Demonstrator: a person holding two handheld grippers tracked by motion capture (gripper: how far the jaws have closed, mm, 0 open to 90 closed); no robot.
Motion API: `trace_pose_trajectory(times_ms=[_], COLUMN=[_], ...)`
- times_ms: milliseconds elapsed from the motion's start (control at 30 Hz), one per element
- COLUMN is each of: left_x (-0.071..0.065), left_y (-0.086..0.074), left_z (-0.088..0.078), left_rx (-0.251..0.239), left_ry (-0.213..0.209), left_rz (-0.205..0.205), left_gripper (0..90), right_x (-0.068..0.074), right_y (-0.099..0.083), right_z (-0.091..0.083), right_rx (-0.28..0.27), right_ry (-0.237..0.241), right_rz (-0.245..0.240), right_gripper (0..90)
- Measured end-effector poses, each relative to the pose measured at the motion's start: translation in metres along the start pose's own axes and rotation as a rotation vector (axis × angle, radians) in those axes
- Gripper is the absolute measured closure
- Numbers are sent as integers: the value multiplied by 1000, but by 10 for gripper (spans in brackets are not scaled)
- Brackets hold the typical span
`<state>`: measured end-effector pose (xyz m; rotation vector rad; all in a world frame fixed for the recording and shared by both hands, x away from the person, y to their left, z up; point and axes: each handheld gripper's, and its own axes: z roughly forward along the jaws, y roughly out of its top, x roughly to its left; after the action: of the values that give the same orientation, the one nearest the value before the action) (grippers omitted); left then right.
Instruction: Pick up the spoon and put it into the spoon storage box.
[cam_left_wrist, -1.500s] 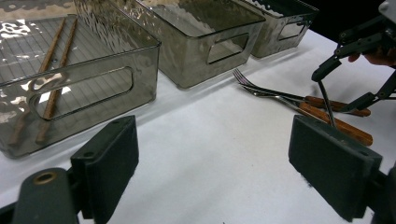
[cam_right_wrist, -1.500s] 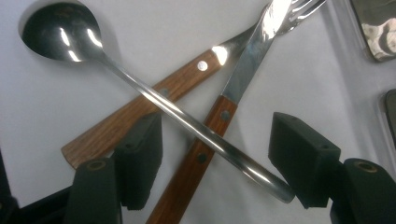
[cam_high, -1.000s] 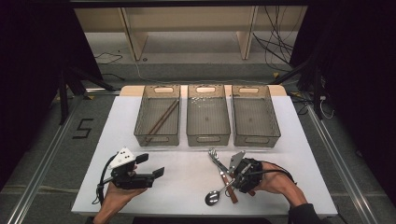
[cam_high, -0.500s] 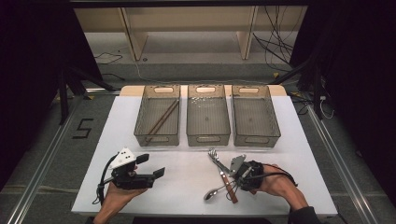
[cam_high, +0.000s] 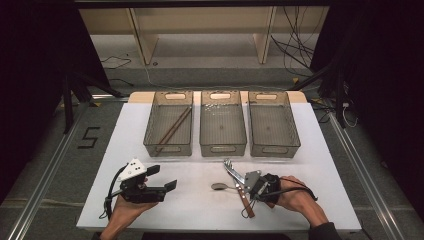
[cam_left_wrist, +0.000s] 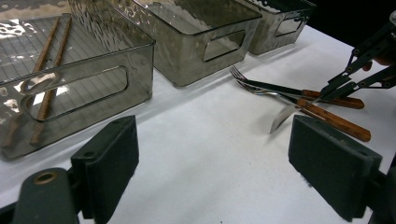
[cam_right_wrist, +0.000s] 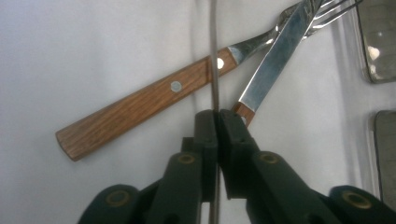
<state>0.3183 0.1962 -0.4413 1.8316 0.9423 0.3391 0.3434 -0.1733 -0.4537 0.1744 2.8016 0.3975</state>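
My right gripper is shut on the thin metal stem of a spoon. The spoon's bowl points left, low over the white table. Under and beside it lie a fork and a knife, both with wooden handles and crossed near their tips. The fork's tines point toward the bins. In the left gripper view the spoon's bowl hangs tilted from the far gripper. My left gripper rests open at the front left, with nothing between its pads.
Three clear grey bins stand in a row across the table's middle. The left bin holds two brown chopsticks. The middle bin and the right bin sit beside it. Bare table lies between the two grippers.
The right gripper has swung the spoon: its bowl moved from near the front edge up and to the left. The left gripper has stayed put.
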Motion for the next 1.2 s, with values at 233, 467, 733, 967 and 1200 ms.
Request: trace_pose_trajectory(times_ms=[233, 467, 733, 967, 1200], left_x=[0, 1, 3, 5, 6], left_y=[0, 0, 0, -1, -1], left_z=[0, -1, -2, -3, -5], left_rx=[0, -12, -28, -42, -57], left_ry=[1, 2, 3, 13, 17], left_rz=[1, -8, -16, -20, -22], left_gripper=[160, 160, 160, 160, 160], right_x=[1, 0, -11, -27, -46], right_y=[0, 0, 1, 9, 23], right_z=[0, -4, -18, -26, -28], right_rx=[0, -9, -111, -203, -268], right_ry=[2, 3, -9, -32, -36], right_rz=[-26, 5, 110, 241, 388], right_gripper=[899, 900, 900, 900, 900])
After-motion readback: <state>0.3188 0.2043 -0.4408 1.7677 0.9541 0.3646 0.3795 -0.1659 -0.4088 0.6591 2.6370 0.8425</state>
